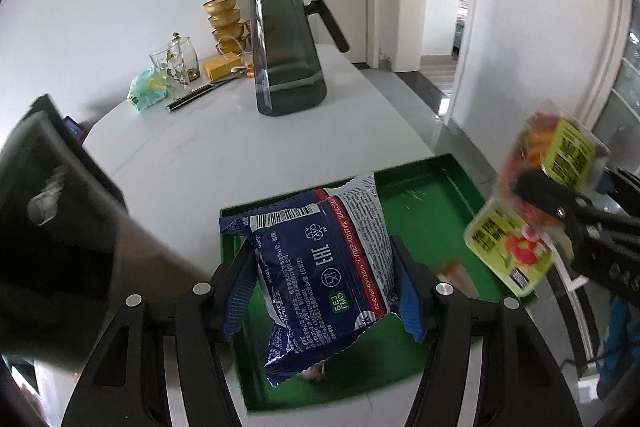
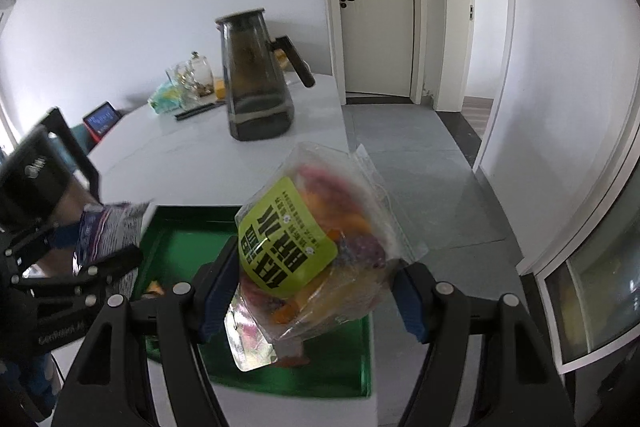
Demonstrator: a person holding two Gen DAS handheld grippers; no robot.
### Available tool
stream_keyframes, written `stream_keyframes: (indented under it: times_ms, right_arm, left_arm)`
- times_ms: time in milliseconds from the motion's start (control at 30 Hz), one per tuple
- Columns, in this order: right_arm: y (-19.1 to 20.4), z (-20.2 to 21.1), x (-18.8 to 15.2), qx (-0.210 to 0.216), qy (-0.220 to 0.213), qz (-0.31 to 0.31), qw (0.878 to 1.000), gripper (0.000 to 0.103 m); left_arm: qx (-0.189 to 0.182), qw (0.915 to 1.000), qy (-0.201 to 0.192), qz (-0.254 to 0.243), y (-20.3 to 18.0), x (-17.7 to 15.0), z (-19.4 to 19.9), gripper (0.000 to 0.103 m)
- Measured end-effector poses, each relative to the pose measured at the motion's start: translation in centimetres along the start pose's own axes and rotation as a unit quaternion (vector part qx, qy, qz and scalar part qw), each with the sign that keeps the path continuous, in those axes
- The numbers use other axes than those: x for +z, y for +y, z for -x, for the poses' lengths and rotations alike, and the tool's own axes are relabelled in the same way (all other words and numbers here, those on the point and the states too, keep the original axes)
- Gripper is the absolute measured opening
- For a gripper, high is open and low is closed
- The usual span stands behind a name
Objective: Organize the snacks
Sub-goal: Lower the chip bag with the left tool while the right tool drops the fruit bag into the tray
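Left hand-held gripper (image 1: 324,291): gripping the blue snack packet (image 1: 320,267); both blue pads are pressing on the packet's sides.
Blue snack packet: hanging upright between the pads, above the near-left part of the green tray (image 1: 432,195); its lower edge is crumpled, and whether it is touching the tray floor cannot be told.
Right hand-held gripper (image 2: 316,291): clamping the clear candy bag (image 2: 320,247); the left pad is pressing on the bag, while contact at the right pad is less clear.
Clear candy bag: carrying a lime-green label with dark lettering and holding orange, pink and purple pieces; it is being held in the air above the right side of the tray, as the left wrist view shows.
Green tray: lying flat on the white bench (image 1: 192,155), near the bench's front edge; a small orange item (image 2: 154,287) is lying inside it, too blurred to identify.
Smoked-glass pitcher (image 1: 286,47): standing upright on the bench, well beyond the tray.
Background items: gold bowls (image 1: 224,23) are standing stacked beside a glass jar (image 1: 176,63) and a yellow box (image 1: 222,67), behind the pitcher, near the wall.
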State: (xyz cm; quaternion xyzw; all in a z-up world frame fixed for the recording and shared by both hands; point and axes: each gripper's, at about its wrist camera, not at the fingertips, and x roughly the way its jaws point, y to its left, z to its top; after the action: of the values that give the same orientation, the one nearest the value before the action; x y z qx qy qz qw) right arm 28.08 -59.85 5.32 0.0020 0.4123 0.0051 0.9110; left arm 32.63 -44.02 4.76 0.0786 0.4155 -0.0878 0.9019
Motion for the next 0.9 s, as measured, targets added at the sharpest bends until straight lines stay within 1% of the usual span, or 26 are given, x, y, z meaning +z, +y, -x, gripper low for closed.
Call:
stream_keyframes:
  times_ms: [133,233,300,433,600,733,900]
  right_arm:
    - [-0.4,-2.9,-0.3,0.005,0.016,0.008,1.000,0.100]
    - [-0.5,-4.7,-0.4,0.018,0.025,0.011,0.999,0.100]
    - [0.0,-5.8,-0.6,0.019,0.029,0.024,0.999,0.100]
    - [0.5,-7.7,-0.9,0.032,0.045,0.036,0.998,0.100]
    - [0.7,-9.6,-1.4,0.029,0.062,0.051,0.996,0.100]
    - [0.6,-10.6,-1.9,0.031,0.073,0.050,0.996,0.101]
    - [0.5,-10.6,-1.9,0.033,0.069,0.048,0.996,0.102]
  left_arm:
    - [0.015,0.9998,0.006,0.010,-0.1,0.3,-3.2,0.057]
    - [0.023,0.9992,0.019,0.026,0.5,0.3,-5.7,0.057]
    - [0.032,0.9986,0.026,0.032,0.9,0.0,-7.1,0.057]
    - [0.033,0.9974,0.043,0.046,1.6,-0.5,-9.6,0.057]
    - [0.026,0.9970,0.052,0.051,1.6,-1.0,-10.9,0.057]
    - [0.018,0.9962,0.062,0.058,1.6,-1.1,-11.5,0.057]
    - [0.011,0.9947,0.077,0.067,1.8,-1.1,-12.2,0.057]
